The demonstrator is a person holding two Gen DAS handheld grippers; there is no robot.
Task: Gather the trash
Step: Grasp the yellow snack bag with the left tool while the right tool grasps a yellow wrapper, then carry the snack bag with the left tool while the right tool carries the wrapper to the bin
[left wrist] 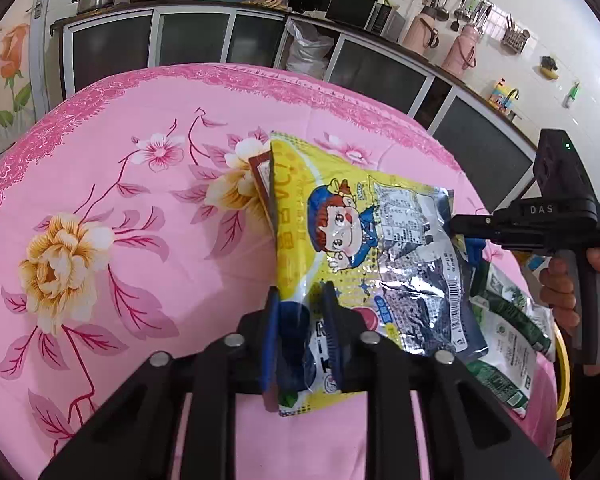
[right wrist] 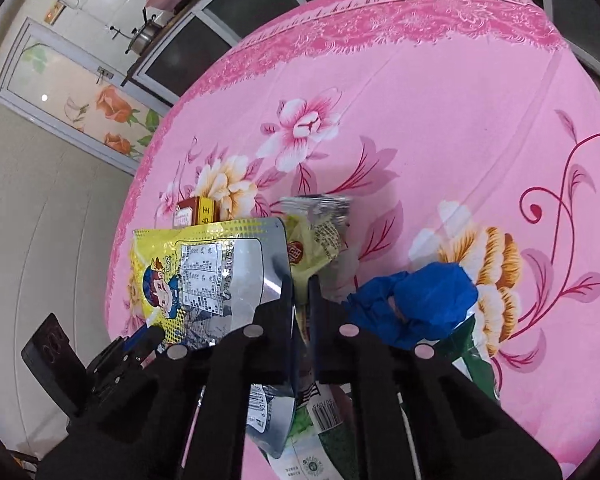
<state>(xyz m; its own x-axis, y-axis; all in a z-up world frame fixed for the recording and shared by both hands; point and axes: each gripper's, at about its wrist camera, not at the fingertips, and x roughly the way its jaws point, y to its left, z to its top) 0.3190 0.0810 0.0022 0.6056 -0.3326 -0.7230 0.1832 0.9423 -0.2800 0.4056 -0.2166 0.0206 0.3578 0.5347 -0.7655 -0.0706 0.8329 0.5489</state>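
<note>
A yellow and silver snack bag [left wrist: 340, 232] with a cartoon child on it is lifted off the pink flowered tablecloth [left wrist: 140, 240]. My left gripper [left wrist: 300, 292] is shut on its lower corner, blue pads pressing the foil. In the right wrist view the same snack bag [right wrist: 204, 272] has its silver edge pinched by my right gripper [right wrist: 301, 280], which is shut. That right gripper [left wrist: 454, 225] reaches in from the right in the left wrist view, a hand [left wrist: 568, 280] on its handle. The left gripper [right wrist: 156, 334] shows at lower left.
A green and white wrapper [left wrist: 508, 344] lies under the bag. A crumpled blue piece [right wrist: 416, 304], a pale green wrapper [right wrist: 320, 240] and a small red-brown box [right wrist: 196, 212] sit on the cloth. Kitchen cabinets [left wrist: 188, 40] stand behind the round table.
</note>
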